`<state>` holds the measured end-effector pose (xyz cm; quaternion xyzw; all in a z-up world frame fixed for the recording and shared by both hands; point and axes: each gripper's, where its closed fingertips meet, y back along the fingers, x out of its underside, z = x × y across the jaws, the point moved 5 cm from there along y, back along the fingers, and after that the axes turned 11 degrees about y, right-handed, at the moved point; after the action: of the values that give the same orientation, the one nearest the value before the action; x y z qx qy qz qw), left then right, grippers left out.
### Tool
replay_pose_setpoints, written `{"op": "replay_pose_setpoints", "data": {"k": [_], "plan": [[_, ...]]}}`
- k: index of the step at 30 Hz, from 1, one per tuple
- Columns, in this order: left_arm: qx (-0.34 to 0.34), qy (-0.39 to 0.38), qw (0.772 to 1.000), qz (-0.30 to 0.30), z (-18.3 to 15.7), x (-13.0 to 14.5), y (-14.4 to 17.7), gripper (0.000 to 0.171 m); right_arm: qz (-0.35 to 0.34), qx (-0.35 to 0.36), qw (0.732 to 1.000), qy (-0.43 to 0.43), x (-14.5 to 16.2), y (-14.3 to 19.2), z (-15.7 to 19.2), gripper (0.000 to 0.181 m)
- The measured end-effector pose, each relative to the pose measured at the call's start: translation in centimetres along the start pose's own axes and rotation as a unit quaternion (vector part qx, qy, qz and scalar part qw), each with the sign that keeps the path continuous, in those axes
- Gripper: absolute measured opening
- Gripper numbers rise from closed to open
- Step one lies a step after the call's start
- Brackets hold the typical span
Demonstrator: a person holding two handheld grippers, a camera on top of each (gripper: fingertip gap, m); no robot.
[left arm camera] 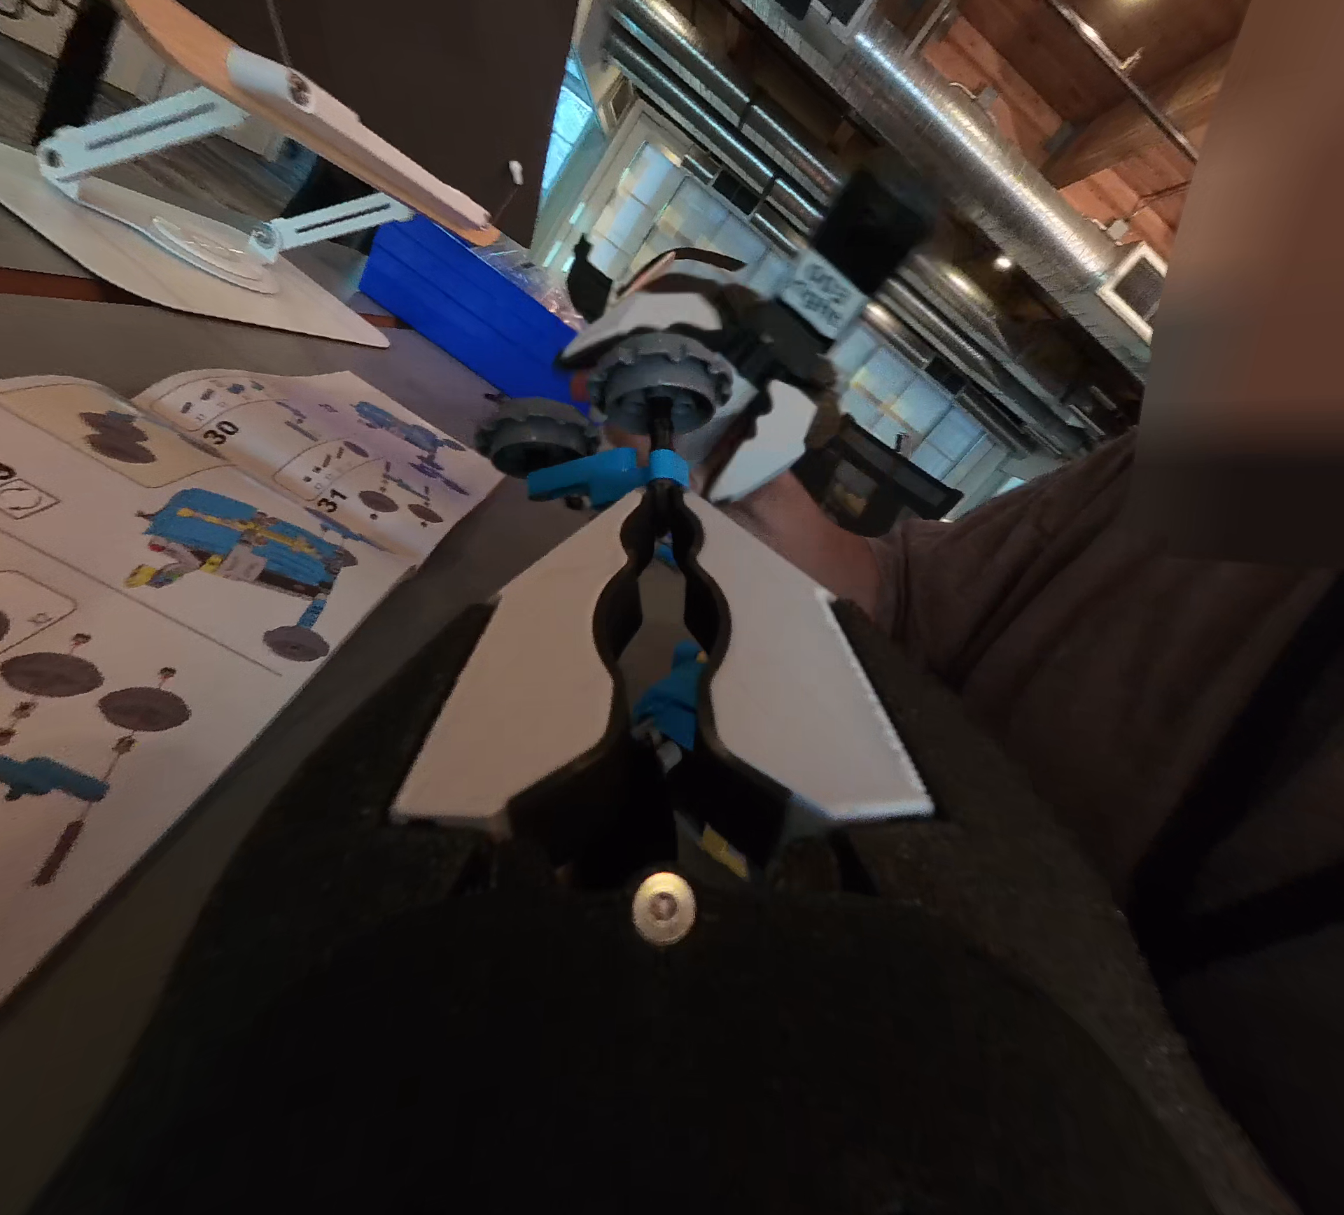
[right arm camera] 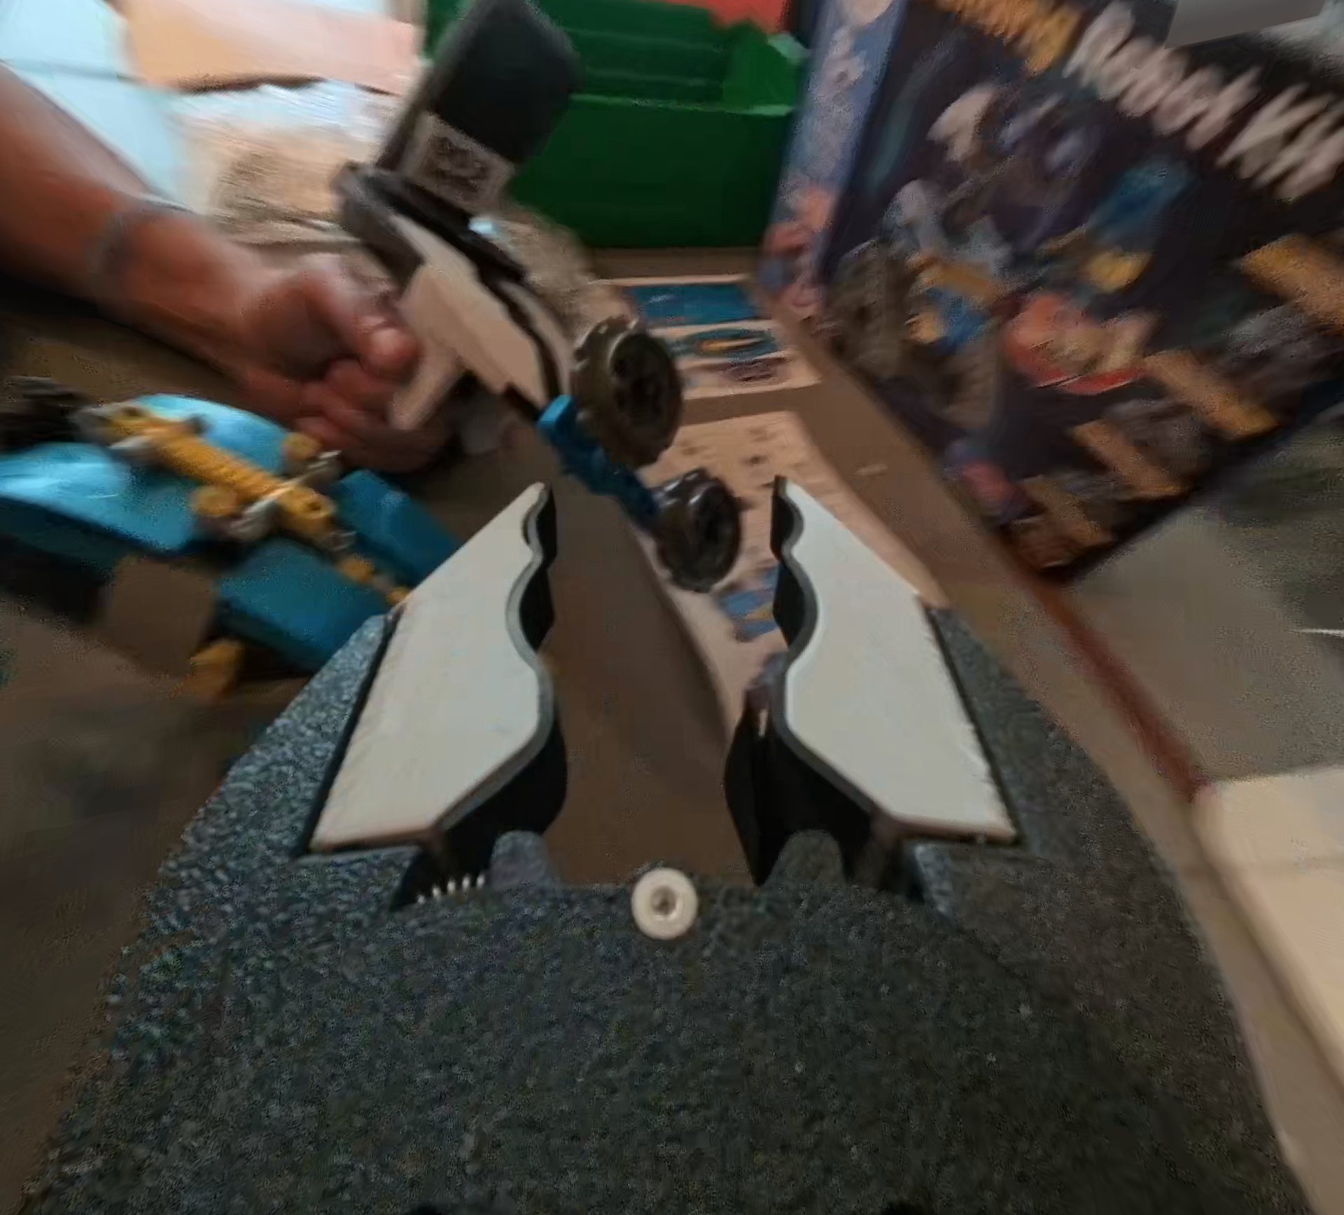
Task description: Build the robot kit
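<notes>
Wheel assembly [left arm camera: 582, 478]: short blue beam, black axle through one end, two grey toothed hubs. Held in the air above the table [left arm camera: 109, 329], clear of it.

- Left gripper [left arm camera: 663, 489]: jaws nearly closed, pinching the black axle right at the blue collar, under the upper hub [left arm camera: 658, 380]. The second hub [left arm camera: 534, 435] sits at the beam's far end, unsupported.
- Right gripper [right arm camera: 658, 511]: jaws wide apart and holding nothing. The lower hub [right arm camera: 698, 529] lies just ahead of the tips, about in line with the gap. No contact shows, but the right wrist view is motion-blurred, so this is not certain.
- From the left wrist view the right gripper sits close behind the upper hub. Touching or just beside: cannot tell.
- A bare hand [right arm camera: 327, 358] grips the left tool's handle.

Around:
- open instruction booklet [left arm camera: 182, 526] flat on the table, beside the left tool
- blue bin [left arm camera: 451, 286] and a white folding stand [left arm camera: 182, 220] beyond the booklet
- partly built blue and yellow model [right arm camera: 218, 511] on the table, under the hand
- green bin [right arm camera: 654, 162] farther back
- upright printed toy box [right arm camera: 1054, 235] to the right
</notes>
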<state>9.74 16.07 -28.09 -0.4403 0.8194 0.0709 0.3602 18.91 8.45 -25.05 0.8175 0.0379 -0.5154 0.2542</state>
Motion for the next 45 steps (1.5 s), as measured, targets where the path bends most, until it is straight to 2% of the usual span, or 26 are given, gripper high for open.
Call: {"op": "replay_pose_setpoints", "data": {"k": [2, 3, 5, 8, 9, 10, 13, 16, 19, 21, 24, 28, 30, 35, 38, 41, 45], "plan": [[0.028, 0.011, 0.999, 0.019, -0.3, 0.2, -0.2, 0.002, -0.024, -0.110, 0.991, -0.071, 0.7, 0.0, 0.7, 0.062], [0.039, 0.011, 0.999, 0.026, -0.5, 0.3, -0.2, 0.002, -0.046, -0.135, 0.986, -0.082, 0.5, 0.1, 1.0, 0.059], [0.078, 0.021, 0.995, 0.058, -1.1, 0.9, -0.4, 0.002, -0.063, -0.122, 0.989, -0.057, 0.4, 0.0, 1.0, 0.058], [0.097, 0.017, 0.992, 0.084, -1.6, 1.5, -0.7, 0.002, -0.054, -0.134, 0.989, -0.020, 0.2, 0.1, 1.8, 0.058], [0.100, 0.015, 0.991, 0.093, -1.7, 1.7, -0.8, 0.002, -0.057, -0.144, 0.988, -0.010, 0.0, 0.3, 2.2, 0.054], [0.101, 0.010, 0.990, 0.098, -1.7, 1.8, -0.9, 0.001, -0.059, -0.169, 0.984, -0.003, -0.1, 0.5, 2.9, 0.041], [0.094, -0.001, 0.991, 0.095, -1.8, 1.9, -1.0, 0.002, -0.017, -0.191, 0.981, -0.001, 0.6, -0.1, 3.7, 0.035], [0.072, -0.036, 0.993, 0.083, -1.8, 1.9, -1.1, 0.003, -0.020, -0.197, 0.980, -0.020, 0.8, -0.1, 3.4, 0.022], [0.042, -0.086, 0.993, 0.063, -1.9, 1.7, -1.1, 0.003, -0.035, -0.220, 0.973, -0.063, 1.1, -0.1, 3.2, 0.020], [0.026, -0.108, 0.992, 0.055, -1.8, 1.4, -1.0, 0.003, -0.063, -0.231, 0.966, -0.098, 1.1, -0.3, 3.1, 0.026], [0.013, -0.112, 0.993, 0.045, -1.4, 1.0, -0.9, 0.004, -0.091, -0.280, 0.942, -0.164, 1.7, -0.6, 3.2, 0.020], [-0.027, -0.082, 0.996, 0.029, -0.2, 0.3, -0.7, 0.004, -0.127, -0.273, 0.930, -0.209, 2.7, -1.3, 2.3, 0.009], [-0.054, -0.079, 0.995, 0.005, 0.2, -0.3, 0.0, 0.016, -0.129, -0.267, 0.928, -0.224, 3.4, -1.4, 1.7, 0.009], [-0.149, -0.133, 0.977, -0.074, 0.2, -1.6, 3.3, 0.019, -0.163, -0.228, 0.919, -0.276, 5.5, -0.2, -0.8, 0.008], [-0.173, -0.164, 0.968, -0.074, 0.2, -1.6, 3.3, 0.019, -0.205, -0.191, 0.910, -0.305, 5.8, 0.6, -2.3, 0.007], [-0.171, -0.166, 0.970, -0.054, 0.2, -1.3, 2.8, 0.019, -0.194, -0.147, 0.921, -0.305, 6.3, 0.3, -3.1, 0.007], [-0.173, -0.144, 0.973, -0.051, 0.7, -1.4, 2.8, 0.019, -0.152, -0.108, 0.945, -0.270, 6.5, -0.6, -2.5, 0.007]]}}
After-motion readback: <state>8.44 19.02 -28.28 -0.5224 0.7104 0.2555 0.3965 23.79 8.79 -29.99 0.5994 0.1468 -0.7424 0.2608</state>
